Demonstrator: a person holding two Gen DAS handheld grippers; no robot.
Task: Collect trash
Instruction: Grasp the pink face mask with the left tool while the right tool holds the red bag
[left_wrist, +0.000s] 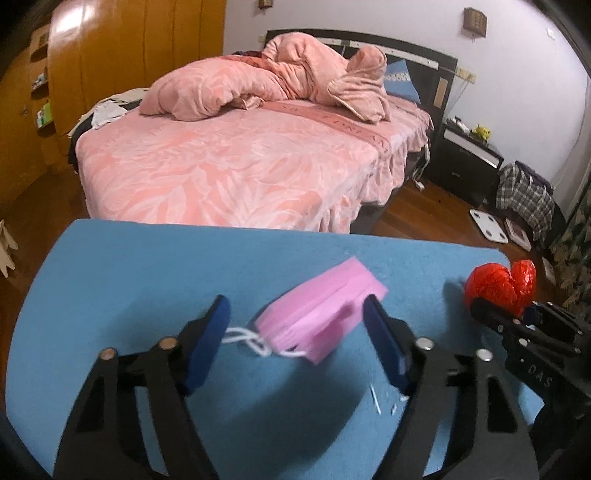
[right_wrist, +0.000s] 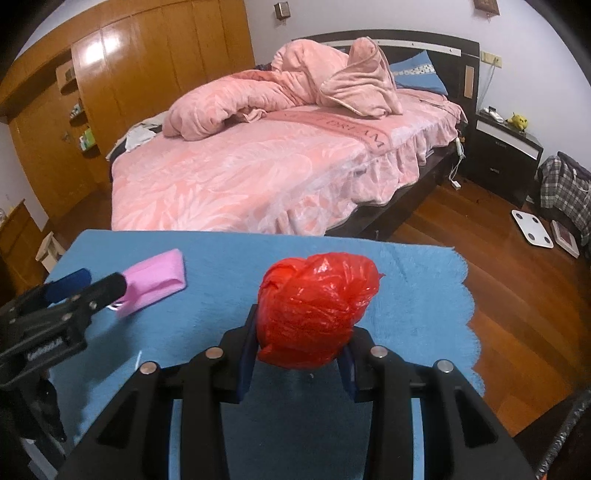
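Both wrist cameras sit low over the blue mat (left_wrist: 147, 266), side by side, facing the bed (right_wrist: 258, 173).

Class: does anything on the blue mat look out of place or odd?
Yes: a folded pink face mask lies loose between the open left gripper's fingers, and small white scraps litter the blue mat nearby. The right gripper clamps a crumpled red plastic bag.

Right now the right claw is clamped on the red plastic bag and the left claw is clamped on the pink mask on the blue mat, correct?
Not quite. The left claw is open: the left wrist view shows its blue fingers spread on either side of the pink mask, not closed on it. The rest holds: the right claw is clamped on the red plastic bag above the blue mat.
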